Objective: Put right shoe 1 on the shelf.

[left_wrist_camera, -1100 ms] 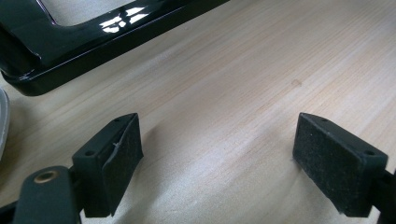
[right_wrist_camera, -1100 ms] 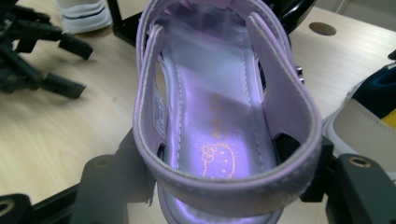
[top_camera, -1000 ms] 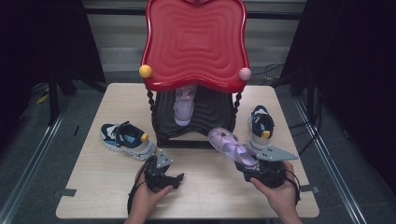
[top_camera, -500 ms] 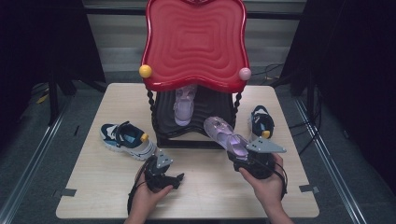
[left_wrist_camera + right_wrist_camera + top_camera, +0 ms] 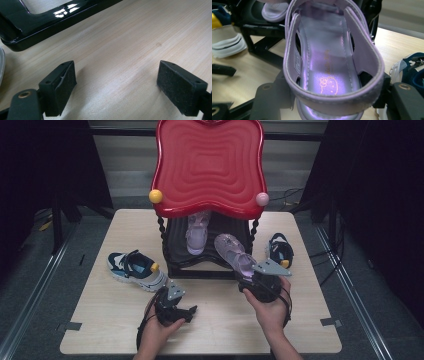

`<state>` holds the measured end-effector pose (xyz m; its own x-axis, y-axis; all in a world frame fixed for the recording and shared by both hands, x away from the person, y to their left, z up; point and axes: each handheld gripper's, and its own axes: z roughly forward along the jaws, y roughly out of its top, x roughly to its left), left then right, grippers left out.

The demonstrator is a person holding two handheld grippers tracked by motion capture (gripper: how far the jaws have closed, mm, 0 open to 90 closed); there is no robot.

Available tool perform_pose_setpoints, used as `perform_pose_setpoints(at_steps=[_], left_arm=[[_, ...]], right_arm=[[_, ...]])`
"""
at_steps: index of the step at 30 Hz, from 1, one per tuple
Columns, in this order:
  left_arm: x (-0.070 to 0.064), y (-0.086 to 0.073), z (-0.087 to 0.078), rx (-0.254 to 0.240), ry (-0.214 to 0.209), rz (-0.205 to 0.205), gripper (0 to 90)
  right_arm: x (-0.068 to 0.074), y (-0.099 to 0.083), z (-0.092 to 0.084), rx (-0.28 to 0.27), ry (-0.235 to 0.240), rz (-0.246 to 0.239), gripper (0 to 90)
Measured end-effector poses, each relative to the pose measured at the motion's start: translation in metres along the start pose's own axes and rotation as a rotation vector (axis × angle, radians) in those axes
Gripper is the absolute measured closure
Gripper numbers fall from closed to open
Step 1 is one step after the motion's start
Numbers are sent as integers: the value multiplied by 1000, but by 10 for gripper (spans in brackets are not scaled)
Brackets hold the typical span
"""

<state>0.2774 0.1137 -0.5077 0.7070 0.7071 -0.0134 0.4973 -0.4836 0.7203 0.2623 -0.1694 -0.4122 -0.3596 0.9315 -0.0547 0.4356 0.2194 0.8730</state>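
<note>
High view: our right gripper [image 5: 248, 274], fingers clamped on the lilac sandal [image 5: 233, 253], nears the shoe rack [image 5: 210, 260]; next, seat it beside its mate [image 5: 196, 234]. Left gripper [image 5: 186, 311] fingers open, idle.

The purple sandal [image 5: 329, 62] carries a gold Hello Kitty face printed on the heel of its insole, seen in the right gripper view. Just above that face a short line of gold lettering runs along the insole, too blurred to read. No other text is legible.
</note>
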Motion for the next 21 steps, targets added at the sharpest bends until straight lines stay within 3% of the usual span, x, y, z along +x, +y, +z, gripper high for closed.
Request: perform_pose_setpoints(at_steps=[11, 21], left_arm=[[0, 0, 0, 2, 3, 1, 153], [0, 0, 0, 2, 0, 1, 153]], right_arm=[[11, 9, 23, -32, -80, 88, 374], [25, 19, 43, -97, -159, 122, 374]])
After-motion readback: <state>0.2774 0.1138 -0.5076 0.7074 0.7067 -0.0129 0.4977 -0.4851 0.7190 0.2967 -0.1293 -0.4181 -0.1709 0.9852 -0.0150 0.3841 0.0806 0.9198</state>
